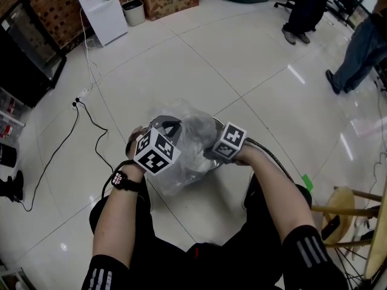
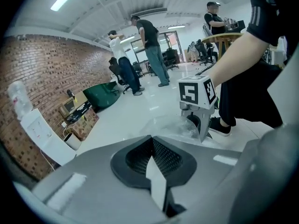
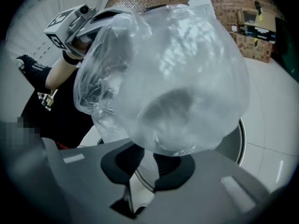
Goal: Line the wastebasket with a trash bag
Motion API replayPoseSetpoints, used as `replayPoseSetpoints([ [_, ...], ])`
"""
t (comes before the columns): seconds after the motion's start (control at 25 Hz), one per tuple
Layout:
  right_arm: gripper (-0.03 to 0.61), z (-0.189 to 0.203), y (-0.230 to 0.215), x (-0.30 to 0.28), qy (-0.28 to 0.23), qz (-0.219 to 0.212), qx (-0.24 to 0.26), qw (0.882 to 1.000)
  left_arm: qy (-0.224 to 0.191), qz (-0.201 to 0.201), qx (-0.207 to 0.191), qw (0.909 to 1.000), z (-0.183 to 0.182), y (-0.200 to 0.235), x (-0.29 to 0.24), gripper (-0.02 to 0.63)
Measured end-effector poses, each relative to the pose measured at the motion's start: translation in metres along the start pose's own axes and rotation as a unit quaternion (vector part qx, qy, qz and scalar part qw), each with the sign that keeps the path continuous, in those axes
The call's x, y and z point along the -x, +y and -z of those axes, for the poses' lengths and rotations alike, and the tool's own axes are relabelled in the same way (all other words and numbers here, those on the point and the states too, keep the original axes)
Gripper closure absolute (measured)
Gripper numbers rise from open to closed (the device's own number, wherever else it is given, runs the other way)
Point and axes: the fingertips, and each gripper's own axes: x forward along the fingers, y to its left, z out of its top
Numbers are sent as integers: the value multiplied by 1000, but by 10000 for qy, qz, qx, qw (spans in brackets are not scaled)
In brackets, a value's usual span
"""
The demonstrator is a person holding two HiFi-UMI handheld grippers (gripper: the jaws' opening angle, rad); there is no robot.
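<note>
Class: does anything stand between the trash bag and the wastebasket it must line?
Nothing visible does. The clear trash bag balloons directly over the wastebasket, whose rim shows just beneath it in the right gripper view; only the bag's own puffed-up bulk sits above the opening.

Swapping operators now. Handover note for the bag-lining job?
Left claw: shut; its own view shows no film in it.
Right claw: open under the trash bag, not pinching it.
Trash bag: clear, puffed up, above the wastebasket on the floor.
Done: bag is at the wastebasket.
Left: push it inside, cuff its edge over the wastebasket.
</note>
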Motion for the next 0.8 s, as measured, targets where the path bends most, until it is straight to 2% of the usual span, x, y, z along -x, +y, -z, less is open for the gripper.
replayPoseSetpoints([
  [0.12, 465, -1, 4, 15, -37, -108, 131, 9998, 76, 190, -40, 9998, 0, -12, -13, 620],
  [0.24, 465, -10, 10, 47, -202, -218, 362, 9989, 147, 285, -118, 9994, -1, -18, -20, 620],
  [0.44, 465, -16, 2, 101, -470, -48, 472, 9978, 209, 351, -138, 9991, -2, -24, -29, 620],
  [0.6, 463, -10, -14, 127, -398, 259, 548, 9974, 227, 360, -161, 9990, -4, -25, -32, 620],
  [0.72, 446, -16, -29, 146, -698, 550, 455, 9950, 255, 324, -162, 9990, -5, -22, -31, 620],
  [0.8, 405, -24, -43, 156, -954, 901, 442, 9904, 252, 295, -141, 9991, -5, -20, -29, 620],
])
